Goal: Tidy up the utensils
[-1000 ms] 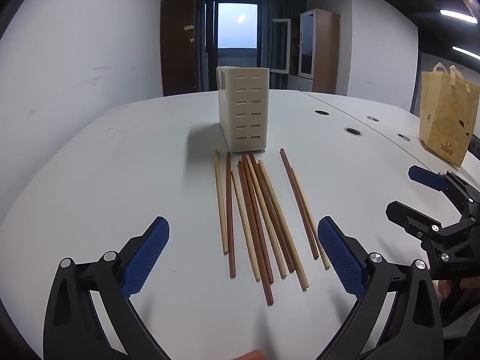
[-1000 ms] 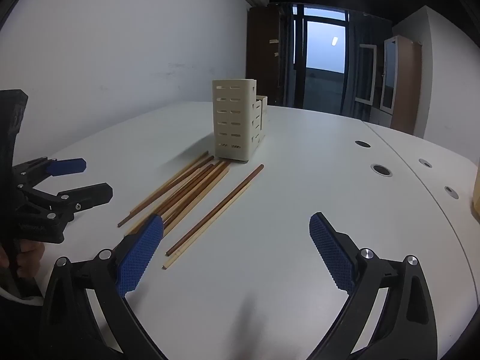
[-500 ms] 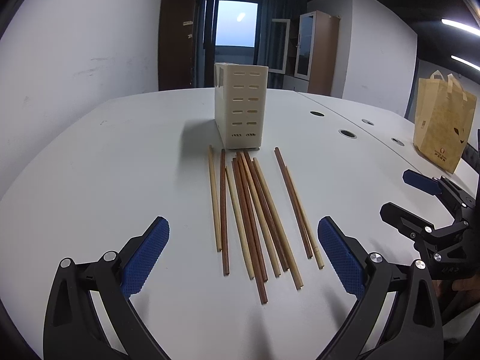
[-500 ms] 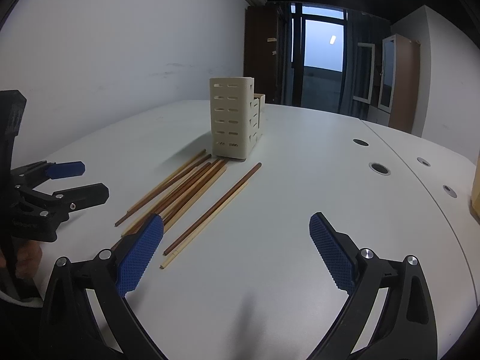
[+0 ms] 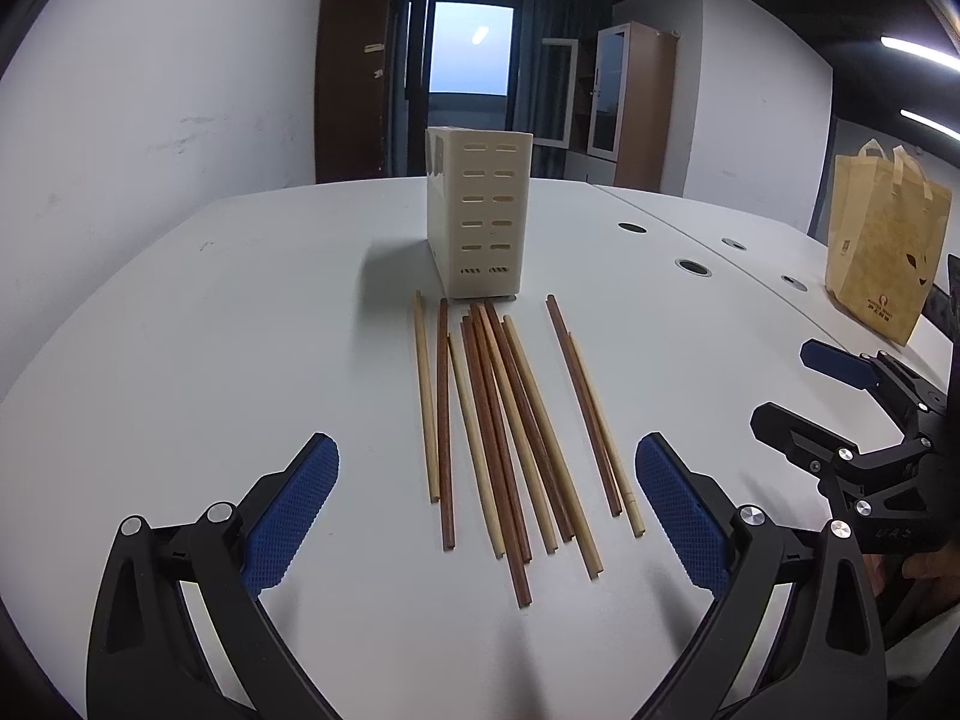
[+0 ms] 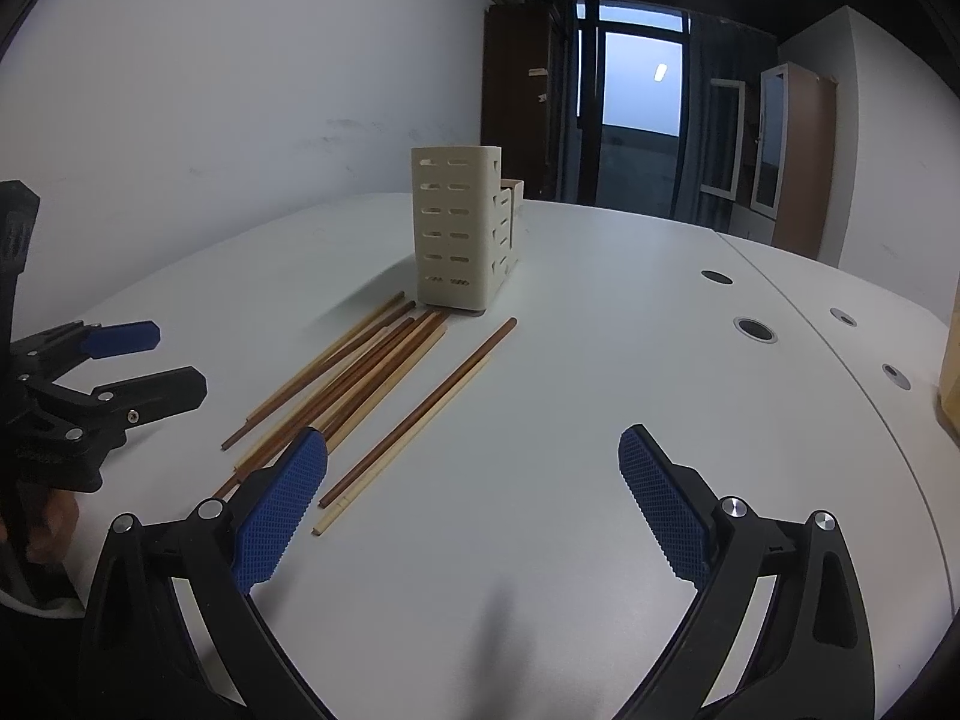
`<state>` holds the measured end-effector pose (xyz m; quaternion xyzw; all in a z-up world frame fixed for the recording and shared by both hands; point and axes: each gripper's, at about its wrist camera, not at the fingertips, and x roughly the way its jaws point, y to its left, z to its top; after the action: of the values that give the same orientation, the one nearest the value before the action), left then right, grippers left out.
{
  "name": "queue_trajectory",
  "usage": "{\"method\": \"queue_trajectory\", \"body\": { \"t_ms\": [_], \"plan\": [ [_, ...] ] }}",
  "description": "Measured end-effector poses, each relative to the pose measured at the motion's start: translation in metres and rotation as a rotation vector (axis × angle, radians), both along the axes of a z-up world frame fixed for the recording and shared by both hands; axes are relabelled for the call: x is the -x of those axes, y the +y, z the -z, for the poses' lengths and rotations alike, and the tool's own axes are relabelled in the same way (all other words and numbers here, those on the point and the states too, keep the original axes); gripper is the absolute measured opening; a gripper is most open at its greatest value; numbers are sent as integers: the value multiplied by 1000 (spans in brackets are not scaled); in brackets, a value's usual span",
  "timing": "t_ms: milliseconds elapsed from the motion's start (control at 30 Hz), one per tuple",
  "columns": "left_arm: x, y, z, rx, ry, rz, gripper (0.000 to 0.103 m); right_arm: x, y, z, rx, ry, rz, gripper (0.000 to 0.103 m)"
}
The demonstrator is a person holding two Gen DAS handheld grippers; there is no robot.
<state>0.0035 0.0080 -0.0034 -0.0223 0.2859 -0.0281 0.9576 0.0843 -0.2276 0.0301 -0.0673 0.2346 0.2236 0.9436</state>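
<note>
hovering with left gripper point(image 5: 486, 516) spread wide, gripping nothing; right gripper point(image 6: 474, 498) likewise. lying straight ahead of left fingers: chopsticks point(image 5: 510, 420), pointing lengthwise toward holder point(image 5: 480, 216); sitting nearer the left.

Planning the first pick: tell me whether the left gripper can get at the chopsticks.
Probably yes: the left gripper is open, the chopsticks lie loose on the table straight ahead, nothing between.

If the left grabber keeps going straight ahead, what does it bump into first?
Probably the chopsticks lying on the table between its open fingers. Past them stands the cream holder. The left grabber looks slightly above the table, so it might skim over them.
</note>
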Motion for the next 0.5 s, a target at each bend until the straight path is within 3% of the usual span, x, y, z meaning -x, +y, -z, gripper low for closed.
{"method": "queue_trajectory", "body": {
  "t_ms": [500],
  "plan": [
    [-1, 2, 1, 0, 10, -19, 97, -4, 0, 1, 4, 10, 6, 99]
  ]
}}
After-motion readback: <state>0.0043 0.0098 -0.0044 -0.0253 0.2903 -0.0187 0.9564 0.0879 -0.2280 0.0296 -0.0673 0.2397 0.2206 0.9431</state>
